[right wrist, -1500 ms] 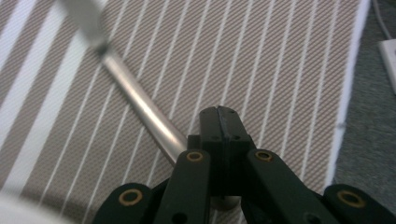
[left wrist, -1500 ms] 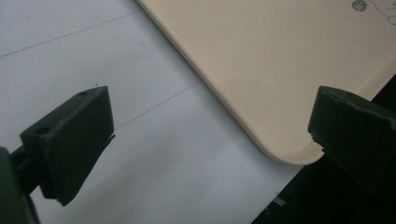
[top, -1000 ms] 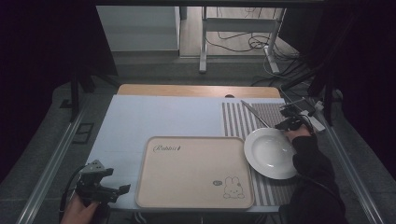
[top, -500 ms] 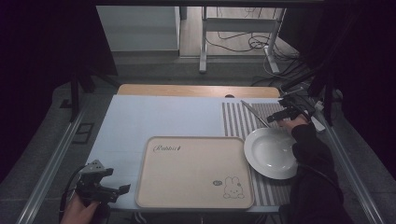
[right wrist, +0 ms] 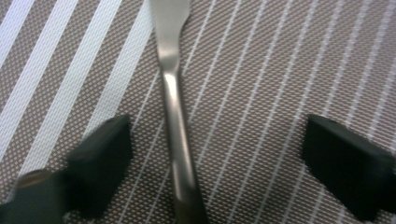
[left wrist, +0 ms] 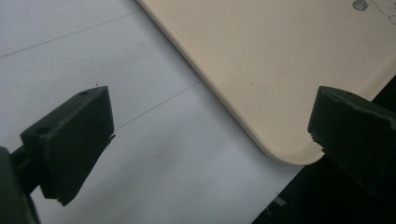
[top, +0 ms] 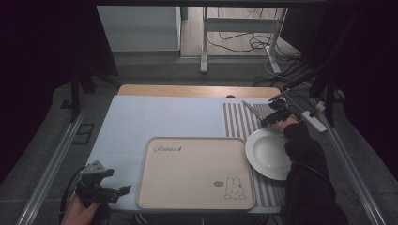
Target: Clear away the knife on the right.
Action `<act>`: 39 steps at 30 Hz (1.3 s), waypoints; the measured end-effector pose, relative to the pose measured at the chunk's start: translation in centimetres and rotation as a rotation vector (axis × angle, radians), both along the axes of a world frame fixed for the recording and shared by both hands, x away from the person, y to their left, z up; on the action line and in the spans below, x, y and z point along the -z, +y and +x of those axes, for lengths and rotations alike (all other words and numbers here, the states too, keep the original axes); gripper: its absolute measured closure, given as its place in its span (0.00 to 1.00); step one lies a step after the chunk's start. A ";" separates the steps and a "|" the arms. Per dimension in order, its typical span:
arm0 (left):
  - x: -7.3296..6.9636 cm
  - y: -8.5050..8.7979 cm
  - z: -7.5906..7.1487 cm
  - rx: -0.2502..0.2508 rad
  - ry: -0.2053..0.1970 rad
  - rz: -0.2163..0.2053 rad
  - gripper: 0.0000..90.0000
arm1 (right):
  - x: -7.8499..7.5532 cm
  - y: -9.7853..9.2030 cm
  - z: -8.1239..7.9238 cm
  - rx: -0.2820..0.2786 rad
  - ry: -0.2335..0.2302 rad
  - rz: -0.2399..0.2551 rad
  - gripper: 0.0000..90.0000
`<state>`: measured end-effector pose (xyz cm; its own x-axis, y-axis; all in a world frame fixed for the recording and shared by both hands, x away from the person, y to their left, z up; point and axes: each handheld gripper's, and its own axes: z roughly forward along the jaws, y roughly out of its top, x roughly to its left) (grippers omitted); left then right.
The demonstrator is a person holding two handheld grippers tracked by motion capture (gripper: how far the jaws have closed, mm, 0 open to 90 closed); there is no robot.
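Right gripper [right wrist: 215, 163] spread astride knife [right wrist: 175, 116] on mat [right wrist: 280, 70] beyond plate [top: 268, 153], jaws just closing, not yet pinching. Left gripper [left wrist: 210, 135] spread, idle by tray [left wrist: 280, 60].

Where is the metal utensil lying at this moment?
In the high view the utensil lies on the striped mat at the table's far right, beyond the white plate.

Cursive word, seemingly "Rabbit", printed at upper left of the beige tray [top: 197, 173] in the high view, lower middle of the frame; small rabbit drawing with a dark round mark beside it at the tray's lower right, lettering there too small to read.
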<state>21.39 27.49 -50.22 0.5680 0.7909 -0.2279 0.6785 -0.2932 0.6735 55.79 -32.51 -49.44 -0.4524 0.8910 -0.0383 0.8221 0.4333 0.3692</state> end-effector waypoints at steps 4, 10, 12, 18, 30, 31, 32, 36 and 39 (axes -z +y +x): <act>0.0 0.0 0.0 0.000 0.001 0.003 0.02 | -0.4 0.2 -0.2 -0.049 -0.003 -0.008 0.50; 0.0 0.0 0.0 0.001 0.000 0.001 0.02 | -0.8 0.6 -0.4 -0.100 0.026 0.001 0.88; 0.0 0.0 0.0 0.000 0.000 0.001 0.02 | -0.8 0.8 -0.3 -0.101 0.030 -0.012 0.89; 0.0 0.0 0.0 -0.001 0.000 -0.002 0.02 | -0.9 0.7 -0.2 -0.115 0.035 -0.008 0.89; 0.0 0.0 0.0 -0.001 0.000 -0.002 0.02 | -2.0 -0.2 -0.2 -0.112 -0.043 0.034 0.89; 0.0 0.0 0.0 -0.001 0.000 -0.003 0.02 | -2.1 -0.2 -0.3 -0.113 -0.052 0.033 0.89; 0.0 0.0 0.0 -0.001 0.000 -0.003 0.02 | -2.2 -0.3 -0.3 -0.110 -0.060 0.038 0.89; 0.0 0.0 0.0 -0.002 0.001 -0.002 0.02 | -2.7 -0.6 -0.3 -0.102 -0.079 0.059 0.89; 0.0 0.0 0.0 -0.002 0.001 -0.002 0.02 | -3.2 -0.9 -0.3 -0.092 -0.095 0.073 0.89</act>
